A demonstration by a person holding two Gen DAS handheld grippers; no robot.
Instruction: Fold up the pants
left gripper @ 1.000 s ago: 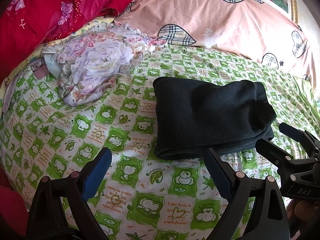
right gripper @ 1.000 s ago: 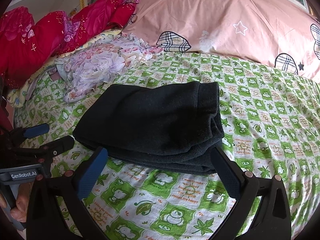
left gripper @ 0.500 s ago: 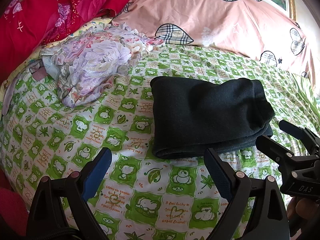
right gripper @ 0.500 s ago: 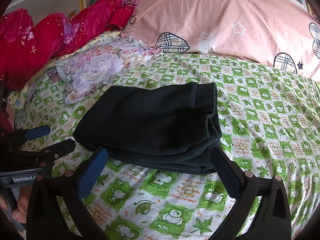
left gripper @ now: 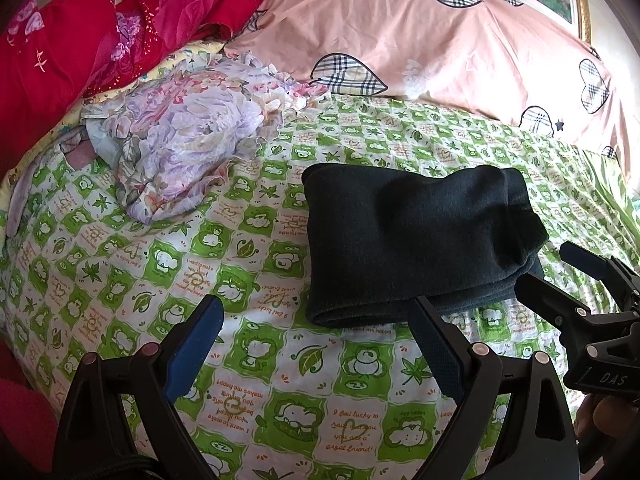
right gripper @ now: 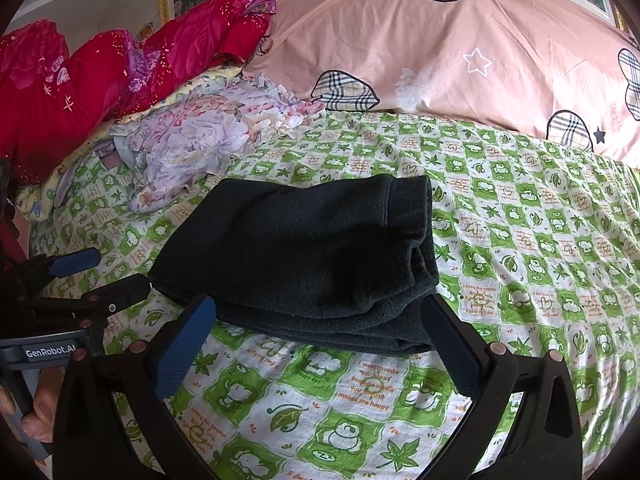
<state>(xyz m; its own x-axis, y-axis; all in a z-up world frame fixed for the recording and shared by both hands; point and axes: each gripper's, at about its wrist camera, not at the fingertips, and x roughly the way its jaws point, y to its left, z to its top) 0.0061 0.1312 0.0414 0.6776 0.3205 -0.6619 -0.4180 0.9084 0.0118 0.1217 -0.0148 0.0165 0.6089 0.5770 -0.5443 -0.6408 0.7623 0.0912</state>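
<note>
The dark pants (left gripper: 416,240) lie folded into a thick rectangle on the green-and-white bedsheet (left gripper: 248,248), also seen in the right wrist view as the pants (right gripper: 304,256). My left gripper (left gripper: 316,328) is open, held just short of the fold's near left corner, nothing between its fingers. My right gripper (right gripper: 320,324) is open too, its fingers straddling the near edge of the pants without closing on it. Each gripper shows in the other's view: the right gripper (left gripper: 568,272) at the pants' right end, the left gripper (right gripper: 108,276) at their left end.
A crumpled floral cloth (left gripper: 180,148) lies left of the pants. A red quilt (left gripper: 80,52) is piled at the far left. A pink pillow (left gripper: 420,40) with plaid hearts runs along the back. A hand (right gripper: 36,408) grips the left tool.
Both grippers have drawn back slightly from the folded pants, which now sit a little farther off. The pants have not moved, and both jaws stay open.
</note>
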